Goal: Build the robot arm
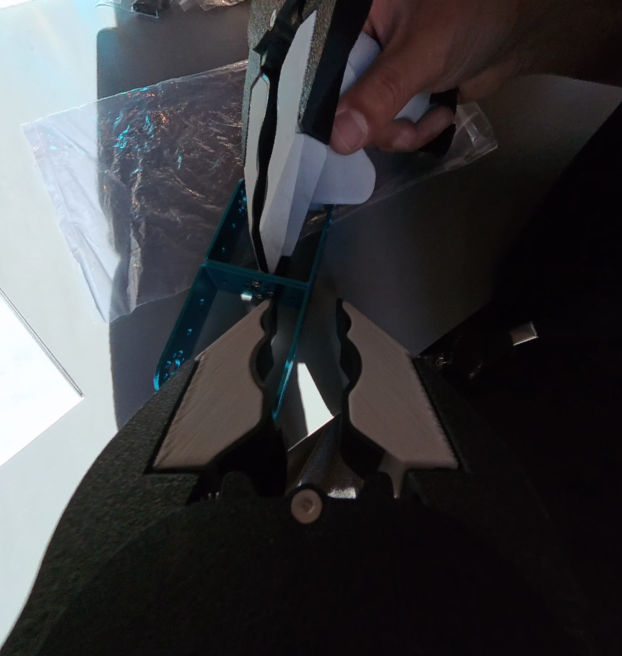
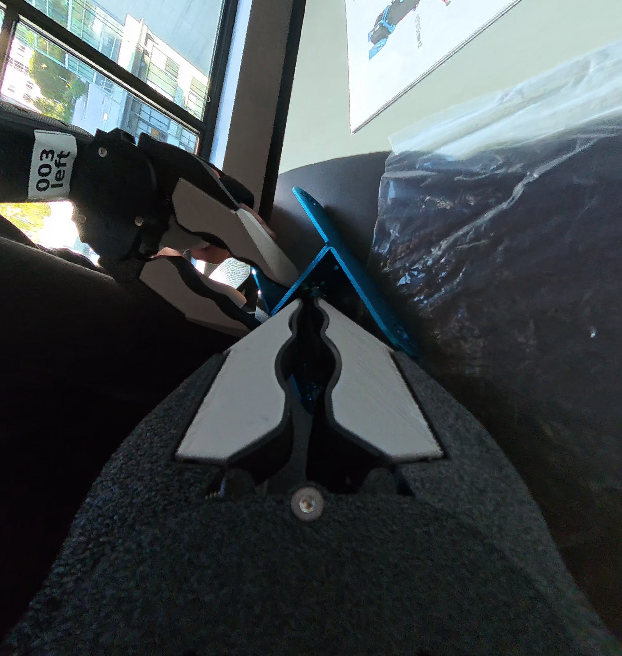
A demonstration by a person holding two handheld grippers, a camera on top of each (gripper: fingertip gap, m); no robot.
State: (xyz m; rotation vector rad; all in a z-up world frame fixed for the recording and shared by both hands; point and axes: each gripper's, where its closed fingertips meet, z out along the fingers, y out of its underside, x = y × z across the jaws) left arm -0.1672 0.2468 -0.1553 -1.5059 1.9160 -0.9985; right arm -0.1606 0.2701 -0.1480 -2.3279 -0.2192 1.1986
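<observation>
While the blue metal bracket [image 1: 228,227] stood on a dark mat [image 1: 426,266] spread over the white table [image 1: 36,142], both claws met at it from opposite ends. The bracket was H-shaped: two long perforated side plates joined by a short cross plate bearing small screws.

The right claw [image 2: 307,301] came in from the far end in the left wrist view, gripped by a hand [image 1: 426,71] whose thumb pressed on its white handle. Its two fingers were clenched nearly together, with a strip of blue metal showing in the narrow slot between them, so it was grasping the bracket at or near the cross plate.

The left claw [image 1: 306,305] was released, its fingers well apart. One side plate ran edge-on through the gap between them, closer to one finger; whether that finger touched the plate could not be told.

Just beside the bracket lay a clear plastic bag [image 1: 153,198] stuffed with dark, glinting contents, partly on the mat and partly on the table. A white printed sheet [image 1: 15,390] lay on the table near the bag. A large window [image 2: 89,53] with buildings and trees beyond it showed in the right wrist view.
</observation>
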